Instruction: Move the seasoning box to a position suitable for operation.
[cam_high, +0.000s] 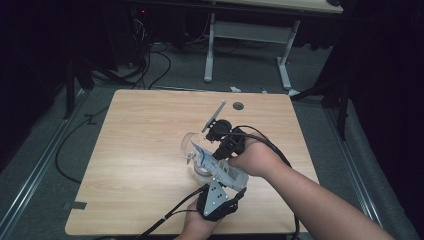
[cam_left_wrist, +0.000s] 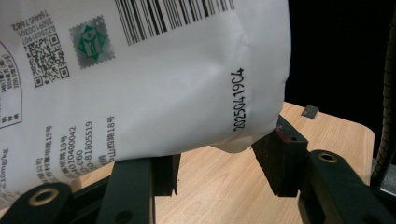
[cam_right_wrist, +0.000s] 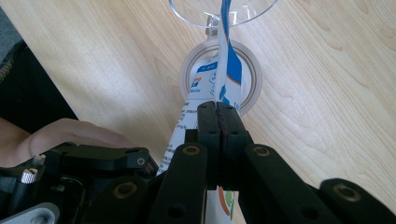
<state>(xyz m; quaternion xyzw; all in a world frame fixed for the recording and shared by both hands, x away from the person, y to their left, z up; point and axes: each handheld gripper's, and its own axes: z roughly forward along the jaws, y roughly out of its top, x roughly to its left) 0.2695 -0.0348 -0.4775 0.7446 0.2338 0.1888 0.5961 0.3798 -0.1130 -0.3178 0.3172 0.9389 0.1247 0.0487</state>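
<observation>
A white pouch (cam_high: 220, 167) with blue print and a barcode hangs tilted above the wooden table (cam_high: 140, 130). My right gripper (cam_high: 212, 156) is shut on its thin upper edge; in the right gripper view the jaws (cam_right_wrist: 218, 106) meet flat on the pouch (cam_right_wrist: 229, 70). My left gripper (cam_high: 227, 184) holds the pouch's fuller lower end, and its pads (cam_left_wrist: 280, 154) press the bulging white pouch (cam_left_wrist: 140, 84). Under the pouch's spout end stands a clear round vessel (cam_high: 192, 144) with a white ring (cam_right_wrist: 250, 79) below it.
The table's near edge runs just below my left hand. A small dark round insert (cam_high: 238, 106) sits near the far edge. Beyond the table stand a white-legged desk (cam_high: 247, 32) and cables (cam_high: 150, 65) on the grey floor.
</observation>
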